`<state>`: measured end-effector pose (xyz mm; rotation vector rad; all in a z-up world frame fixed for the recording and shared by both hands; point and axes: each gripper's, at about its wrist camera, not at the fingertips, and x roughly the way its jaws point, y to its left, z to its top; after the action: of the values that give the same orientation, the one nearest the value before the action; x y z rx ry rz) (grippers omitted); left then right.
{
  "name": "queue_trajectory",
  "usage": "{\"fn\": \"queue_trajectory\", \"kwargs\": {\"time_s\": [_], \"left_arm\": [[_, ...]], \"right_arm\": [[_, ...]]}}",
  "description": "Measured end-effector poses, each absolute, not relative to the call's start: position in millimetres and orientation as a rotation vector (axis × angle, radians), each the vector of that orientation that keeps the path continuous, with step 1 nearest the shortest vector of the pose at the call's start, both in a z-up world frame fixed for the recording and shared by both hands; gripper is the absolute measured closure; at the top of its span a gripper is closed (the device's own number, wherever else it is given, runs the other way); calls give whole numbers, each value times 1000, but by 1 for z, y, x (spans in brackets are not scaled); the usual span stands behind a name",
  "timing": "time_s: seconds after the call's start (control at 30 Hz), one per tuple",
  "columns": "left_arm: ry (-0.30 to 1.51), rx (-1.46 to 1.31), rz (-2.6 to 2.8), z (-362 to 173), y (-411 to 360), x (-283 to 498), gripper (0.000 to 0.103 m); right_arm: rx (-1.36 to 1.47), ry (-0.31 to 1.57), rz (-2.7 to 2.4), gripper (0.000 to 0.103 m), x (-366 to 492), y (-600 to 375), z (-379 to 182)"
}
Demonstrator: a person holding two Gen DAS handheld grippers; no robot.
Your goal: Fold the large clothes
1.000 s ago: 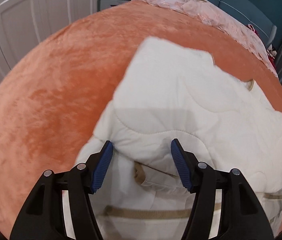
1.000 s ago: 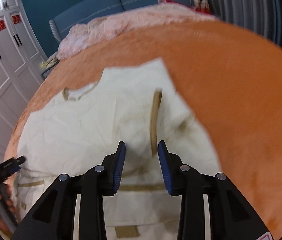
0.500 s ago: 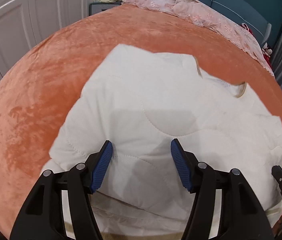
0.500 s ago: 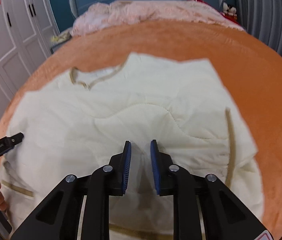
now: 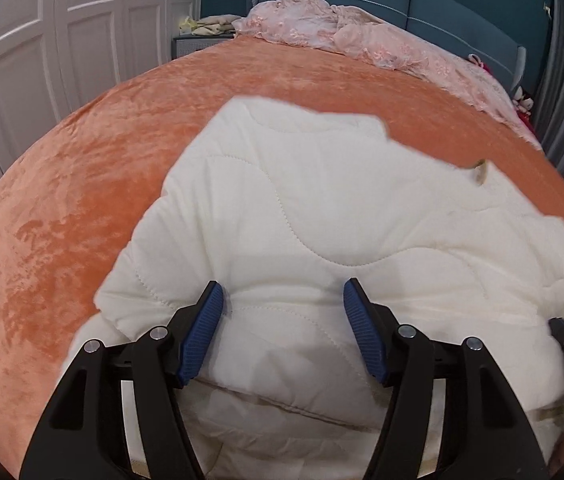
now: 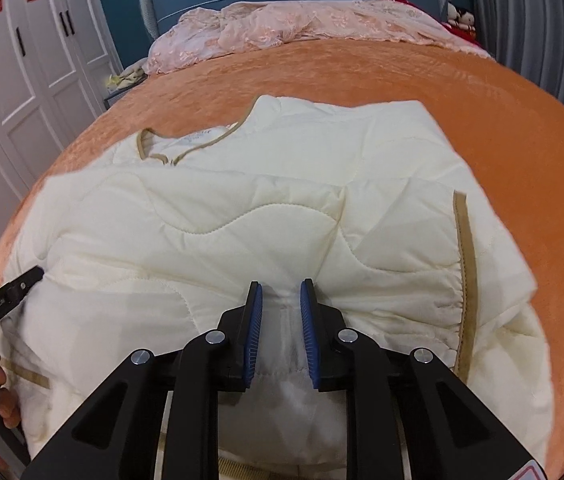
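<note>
Left wrist view showed the cream quilted jacket (image 5: 322,216) lying folded on the orange bedspread (image 5: 81,200), well short of the pink lace cover (image 5: 362,40) heaped at the headboard end. The left tool (image 5: 282,332) stood with its blue pads wide apart, straddling the near folded edge of the jacket; the padding bulged between them, but neither pad clearly pressed on it, so nothing looked held. From the right wrist view, the right tool (image 6: 279,328) had its pads narrow and its jaws were opening, with a small pinch of the jacket's fabric standing up between them; whether the pads still gripped that ridge could not be told for certain, though a slight gap seemed to show on each side. The tan trim (image 6: 464,280) ran down the jacket's right side beside that tool, and the neckline lay on the far side of the jacket. The risks here appeared to be these: puffy filling springs back, so the freshly laid fold might creep open once both tools let go; a pad dragging away while cloth still clung to it could pull the top layer askew; and the plush bedspread might catch with the jacket if a tool closed too deep.
</note>
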<state>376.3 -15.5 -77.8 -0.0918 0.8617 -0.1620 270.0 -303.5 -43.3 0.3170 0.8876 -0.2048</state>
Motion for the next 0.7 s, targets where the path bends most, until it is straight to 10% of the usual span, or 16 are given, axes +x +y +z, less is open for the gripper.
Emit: {"fn": "queue_trajectory", "kwargs": {"time_s": [0.33,0.7], "left_arm": [[903,-395,-202,-15,25,483,36],[972,-304,-97,-89,10,557,37]], "right_arm": [[526,812,74,58,387,-280,15],[598,1007,123,47,550,-213,-49]]}}
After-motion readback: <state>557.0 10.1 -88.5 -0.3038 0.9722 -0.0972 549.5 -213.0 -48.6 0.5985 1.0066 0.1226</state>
